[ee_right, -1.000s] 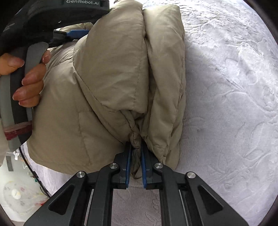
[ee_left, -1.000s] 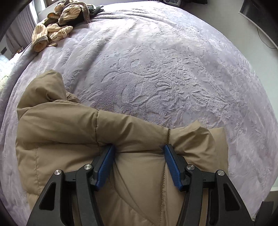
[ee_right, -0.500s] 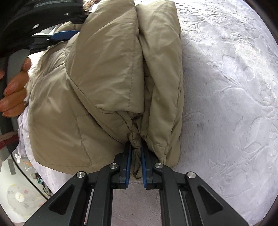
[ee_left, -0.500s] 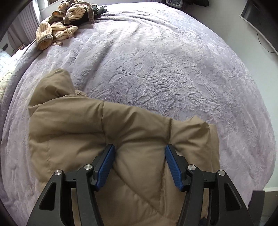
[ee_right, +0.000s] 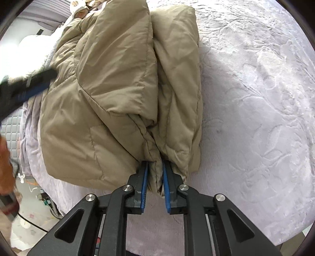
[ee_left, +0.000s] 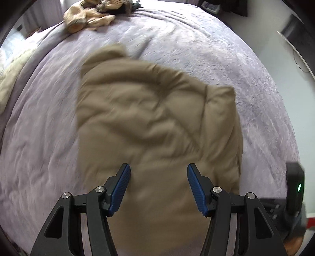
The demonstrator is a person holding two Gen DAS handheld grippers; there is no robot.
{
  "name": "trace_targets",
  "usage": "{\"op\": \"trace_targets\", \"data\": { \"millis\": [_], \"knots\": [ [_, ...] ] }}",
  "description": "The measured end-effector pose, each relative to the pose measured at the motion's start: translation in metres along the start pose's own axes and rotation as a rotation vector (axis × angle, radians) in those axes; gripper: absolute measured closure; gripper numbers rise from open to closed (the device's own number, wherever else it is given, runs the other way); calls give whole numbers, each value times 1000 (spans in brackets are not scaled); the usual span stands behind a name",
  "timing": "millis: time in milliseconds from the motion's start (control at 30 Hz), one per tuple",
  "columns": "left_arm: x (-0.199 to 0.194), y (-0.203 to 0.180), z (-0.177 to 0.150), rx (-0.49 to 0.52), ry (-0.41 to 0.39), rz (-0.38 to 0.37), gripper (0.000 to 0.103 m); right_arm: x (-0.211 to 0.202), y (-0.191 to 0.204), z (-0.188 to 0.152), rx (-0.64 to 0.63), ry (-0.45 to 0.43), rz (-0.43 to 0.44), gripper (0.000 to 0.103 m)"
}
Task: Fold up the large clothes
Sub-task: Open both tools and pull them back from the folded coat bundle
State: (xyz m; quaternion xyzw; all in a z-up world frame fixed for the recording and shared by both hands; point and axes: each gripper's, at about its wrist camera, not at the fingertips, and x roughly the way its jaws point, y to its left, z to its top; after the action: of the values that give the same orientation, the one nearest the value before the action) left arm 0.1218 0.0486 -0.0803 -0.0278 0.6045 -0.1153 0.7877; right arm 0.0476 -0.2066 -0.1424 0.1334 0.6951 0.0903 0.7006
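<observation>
Lavender bedspread (ee_left: 196, 59), embossed with leaves, covers the whole bed, and our tan puffer jacket (ee_left: 153, 122) lies on it in a thick folded bundle near the edge closest to us. Toward the far corner of the bed sits a loose heap of striped beige clothes (ee_left: 88, 15), well apart from the jacket.

We carry the left hand-held gripper (ee_left: 158, 187) above the bundle with its jaws standing wide and nothing between them; the blue pads (ee_left: 120, 187) are clear of the fabric, and that view is blurred with motion. The right hand-held gripper (ee_right: 154, 187) is at the jacket's near end, where the folded layers (ee_right: 157, 175) bunch together. Its jaws are opening, with the bunched hem between them but the pads no longer pressing on it.

We judge the step in hand to be letting go of the finished fold. To do it well, we should spread the right jaws fully before drawing back, so no pad drags the hem and pulls the layers askew. We should back out along the seam line, low and straight. Puffer filling is springy, so the top panel may lift; a light press with the left side of the tool on the upper layer would settle it. The bundle's closeness to the bed's edge is a risk worth watching.
</observation>
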Motion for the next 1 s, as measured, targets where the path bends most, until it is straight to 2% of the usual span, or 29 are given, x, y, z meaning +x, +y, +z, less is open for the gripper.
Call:
{"op": "trace_targets", "data": {
  "millis": [100,300,600,633,667,700,733,767,933,1000],
  "knots": [
    [-10,16,-24,-49,-3,8,42,-6,-3,2,14,-1,-6,87],
    [-17,38,-58,-127,28,4,42,-38,-1,6,9,-69,-8,86],
    [-28,41,-76,-136,58,-10,42,-52,16,-1,-12,-64,-18,82],
    [-31,41,-75,-136,58,-10,31,-53,17,-1,-11,-60,-25,81],
    [-34,40,-75,-138,54,-13,11,-54,20,-3,-11,-59,-31,79],
    [-40,40,-75,-141,37,-15,7,-56,25,-7,-13,-59,-35,72],
    [-46,39,-76,-139,14,-15,7,-57,29,-9,-17,-62,-41,66],
    [-50,38,-74,-132,9,-13,7,-61,33,-9,-25,-70,-49,57],
    [-67,37,-70,-132,-13,-6,7,-78,52,-6,-59,-102,-83,50],
    [-75,36,-68,-128,-27,9,2,-87,59,-6,-75,-119,-115,39]
  ]
}}
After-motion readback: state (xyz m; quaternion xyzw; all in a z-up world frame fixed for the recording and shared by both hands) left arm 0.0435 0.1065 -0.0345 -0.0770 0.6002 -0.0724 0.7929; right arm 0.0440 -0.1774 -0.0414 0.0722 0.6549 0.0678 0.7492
